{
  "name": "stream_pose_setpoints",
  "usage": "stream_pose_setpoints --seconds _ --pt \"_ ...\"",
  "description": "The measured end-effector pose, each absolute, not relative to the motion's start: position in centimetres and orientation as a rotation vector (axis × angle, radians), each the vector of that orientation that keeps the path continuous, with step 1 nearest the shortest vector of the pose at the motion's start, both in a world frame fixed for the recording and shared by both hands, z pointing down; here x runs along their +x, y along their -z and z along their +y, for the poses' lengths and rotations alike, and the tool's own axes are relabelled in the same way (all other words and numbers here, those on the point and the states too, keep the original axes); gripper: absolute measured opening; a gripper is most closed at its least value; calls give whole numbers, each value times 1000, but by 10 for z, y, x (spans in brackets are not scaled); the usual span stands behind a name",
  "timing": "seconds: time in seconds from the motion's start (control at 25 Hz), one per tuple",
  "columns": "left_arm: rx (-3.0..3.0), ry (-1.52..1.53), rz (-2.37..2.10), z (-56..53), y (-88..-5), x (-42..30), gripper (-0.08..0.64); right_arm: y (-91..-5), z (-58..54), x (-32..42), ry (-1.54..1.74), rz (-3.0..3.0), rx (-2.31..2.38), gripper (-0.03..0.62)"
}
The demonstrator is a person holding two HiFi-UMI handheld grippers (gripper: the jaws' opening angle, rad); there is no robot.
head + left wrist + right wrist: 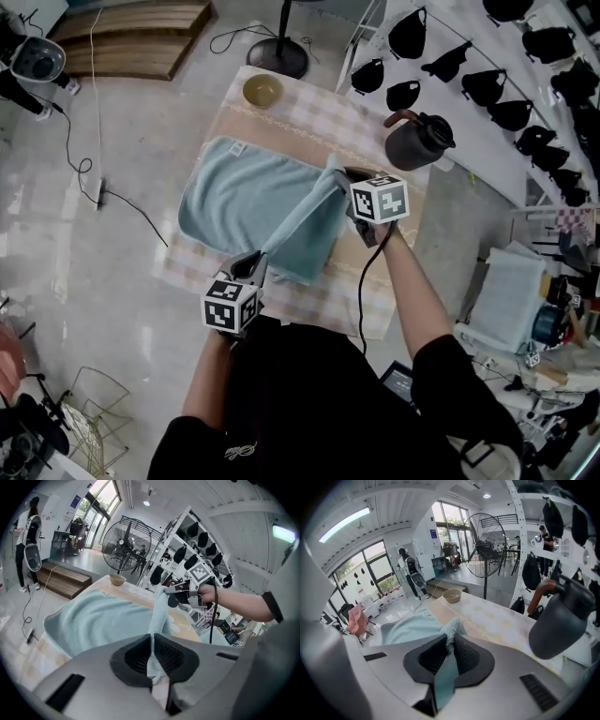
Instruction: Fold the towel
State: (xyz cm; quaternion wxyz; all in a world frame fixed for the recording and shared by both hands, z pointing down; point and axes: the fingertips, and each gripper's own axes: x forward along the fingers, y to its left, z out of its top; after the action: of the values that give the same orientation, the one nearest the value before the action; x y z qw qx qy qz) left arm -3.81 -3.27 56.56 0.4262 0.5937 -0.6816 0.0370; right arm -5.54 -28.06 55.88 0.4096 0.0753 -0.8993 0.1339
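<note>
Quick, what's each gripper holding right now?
Left gripper: closed on a corner of the towel.
Right gripper: closed on another corner of the towel.

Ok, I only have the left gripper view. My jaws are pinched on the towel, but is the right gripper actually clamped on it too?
Observer: Yes. The right gripper view shows the right gripper with its jaws closed on a bunched fold of the towel.
Operator: Anything near that hand I could knock?
Observer: A dark kettle stands on the table just beyond it, apart from the towel.
Operator: How much towel is lifted?
Observer: In the head view, only the edge strung between the left gripper and the right one is raised. The rest lies flat.
</note>
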Motion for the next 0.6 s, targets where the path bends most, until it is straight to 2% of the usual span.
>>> stream_pose_setpoints --seconds 0.6 --pt "1455 -76 -1718 -6 -570 -105 27 -558 -253 -128 -319 -2268 173 40"
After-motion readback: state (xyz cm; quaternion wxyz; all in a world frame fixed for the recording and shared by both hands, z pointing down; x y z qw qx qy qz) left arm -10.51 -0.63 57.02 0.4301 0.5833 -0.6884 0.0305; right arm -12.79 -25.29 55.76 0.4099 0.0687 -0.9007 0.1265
